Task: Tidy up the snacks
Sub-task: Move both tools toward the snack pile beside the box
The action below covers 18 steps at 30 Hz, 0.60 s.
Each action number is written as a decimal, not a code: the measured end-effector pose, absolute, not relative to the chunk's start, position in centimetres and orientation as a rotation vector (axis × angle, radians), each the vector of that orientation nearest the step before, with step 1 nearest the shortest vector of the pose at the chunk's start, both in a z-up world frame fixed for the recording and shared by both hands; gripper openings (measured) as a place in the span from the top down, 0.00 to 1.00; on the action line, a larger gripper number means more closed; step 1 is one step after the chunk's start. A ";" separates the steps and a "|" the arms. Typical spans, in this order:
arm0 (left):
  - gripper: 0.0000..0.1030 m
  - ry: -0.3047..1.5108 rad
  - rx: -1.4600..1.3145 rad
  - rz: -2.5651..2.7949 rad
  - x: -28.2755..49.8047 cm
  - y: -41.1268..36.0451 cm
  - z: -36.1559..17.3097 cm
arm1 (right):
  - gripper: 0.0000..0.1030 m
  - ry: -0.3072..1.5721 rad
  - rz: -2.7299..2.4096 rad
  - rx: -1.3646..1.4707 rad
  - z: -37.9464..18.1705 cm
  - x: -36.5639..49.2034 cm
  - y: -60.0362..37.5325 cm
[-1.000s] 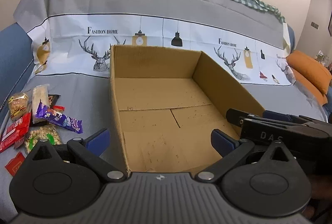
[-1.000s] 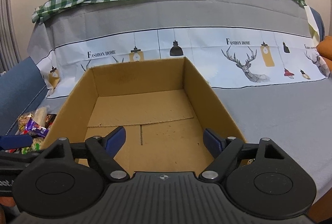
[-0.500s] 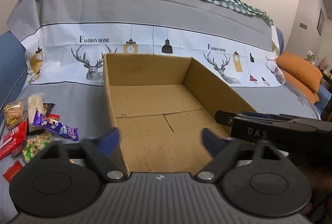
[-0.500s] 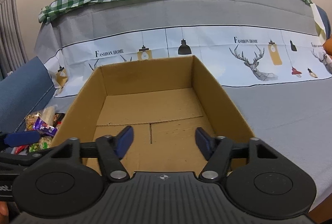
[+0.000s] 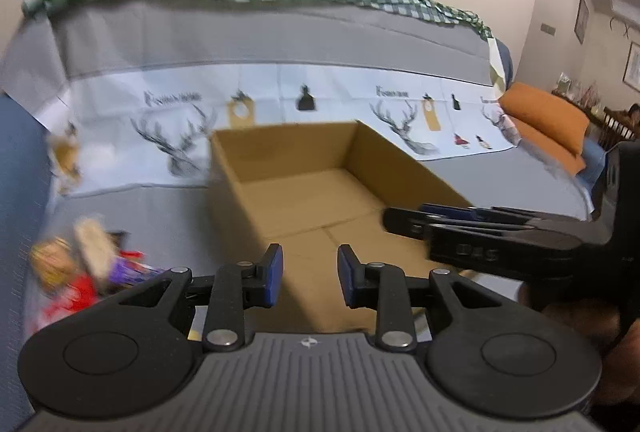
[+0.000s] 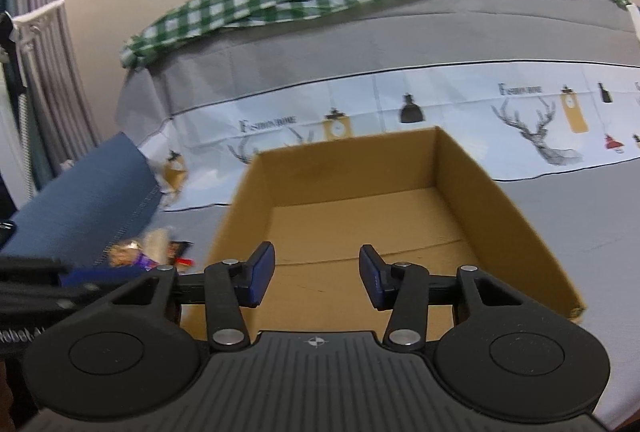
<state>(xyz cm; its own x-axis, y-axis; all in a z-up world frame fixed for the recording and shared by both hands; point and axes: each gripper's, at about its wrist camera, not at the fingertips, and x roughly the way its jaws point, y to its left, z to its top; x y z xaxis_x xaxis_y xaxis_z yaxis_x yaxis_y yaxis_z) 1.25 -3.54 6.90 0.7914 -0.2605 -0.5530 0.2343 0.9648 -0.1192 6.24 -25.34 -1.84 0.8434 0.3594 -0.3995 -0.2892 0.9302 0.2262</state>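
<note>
Closing on nothing, both sets of tongs hang over the near end of the cardboard box (image 5: 320, 191): the left tongs (image 5: 310, 278) have narrowed to a small gap and the right tongs (image 6: 316, 278) to a middling one, with only bare cardboard showing between the blue pads of each. The box sits open and empty on a sofa covered with a grey sheet (image 6: 580, 216). The snacks (image 5: 80, 264) lie in a loose heap on the sheet to the left of the box, close to its left wall (blurred, so I cannot tell the packets apart beyond a red one and a purple one). None is in the box yet.

The risk, as I judge it, comes from the heap itself: packets that overlap may come up two at a time or slide away from the pads. Tongs this narrow would need reopening before any grab. The soft sheet could also bunch between the pads.
</note>
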 end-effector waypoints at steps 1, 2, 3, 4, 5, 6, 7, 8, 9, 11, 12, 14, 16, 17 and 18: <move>0.68 0.594 -0.040 -0.259 1.0 -2.1 6.9 | 0.52 0.452 0.358 0.164 -1.6 6.1 -25.0; 0.68 0.590 -0.040 -0.254 0.9 -0.9 6.7 | 0.52 0.451 0.372 0.166 -1.4 6.0 -24.6; 0.69 0.590 -0.043 -0.249 0.8 0.4 6.3 | 0.52 0.448 0.384 0.166 -1.2 5.9 -24.2; 0.70 0.594 -0.047 -0.242 0.6 1.8 5.6 | 0.52 0.445 0.402 0.167 -1.0 5.8 -23.6; 0.73 0.599 -0.056 -0.229 0.4 3.1 4.7 | 0.52 0.443 0.417 0.169 -0.7 5.8 -23.2; 0.80 0.614 -0.073 -0.207 0.2 4.6 3.5 | 0.52 0.441 0.433 0.165 -0.5 5.7 -22.6; 0.81 0.642 -0.119 -0.173 0.1 6.1 2.2 | 0.52 0.438 0.449 0.157 -0.5 5.6 -21.9; 0.82 0.654 -0.197 -0.147 0.0 7.7 1.4 | 0.52 0.434 0.467 0.146 -0.4 5.5 -21.0; 0.82 0.636 -0.266 -0.121 -0.4 9.1 1.0 | 0.52 0.435 0.485 0.135 -0.6 5.5 -20.2; 0.81 0.601 -0.364 -0.041 -1.0 11.4 0.6 | 0.54 0.438 0.527 0.108 -0.9 5.3 -18.3; 0.81 0.589 -0.409 -0.001 -1.2 12.3 0.4 | 0.58 0.442 0.553 0.091 -1.1 5.2 -17.3; 0.81 0.592 -0.461 0.055 -1.1 13.6 -0.2 | 0.59 0.444 0.597 0.061 -1.5 5.0 -15.5; 0.81 0.658 -0.468 0.096 -0.2 13.9 -1.2 | 0.59 0.453 0.633 0.027 -2.0 5.0 -13.5; 0.80 0.693 -0.459 0.102 0.6 14.0 -1.4 | 0.59 0.466 0.646 0.012 -2.3 5.1 -12.9; 0.74 0.728 -0.443 0.103 1.2 13.9 -1.7 | 0.59 0.481 0.656 -0.007 -2.7 5.3 -12.1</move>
<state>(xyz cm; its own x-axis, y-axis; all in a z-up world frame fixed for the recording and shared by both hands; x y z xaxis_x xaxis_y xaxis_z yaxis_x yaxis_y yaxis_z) 1.21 13.90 -1.72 0.7456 -0.0605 -0.6637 -0.2427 0.9028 -0.3550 5.33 -12.09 -2.73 0.6868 0.5845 -0.4321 -0.5879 0.7963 0.1427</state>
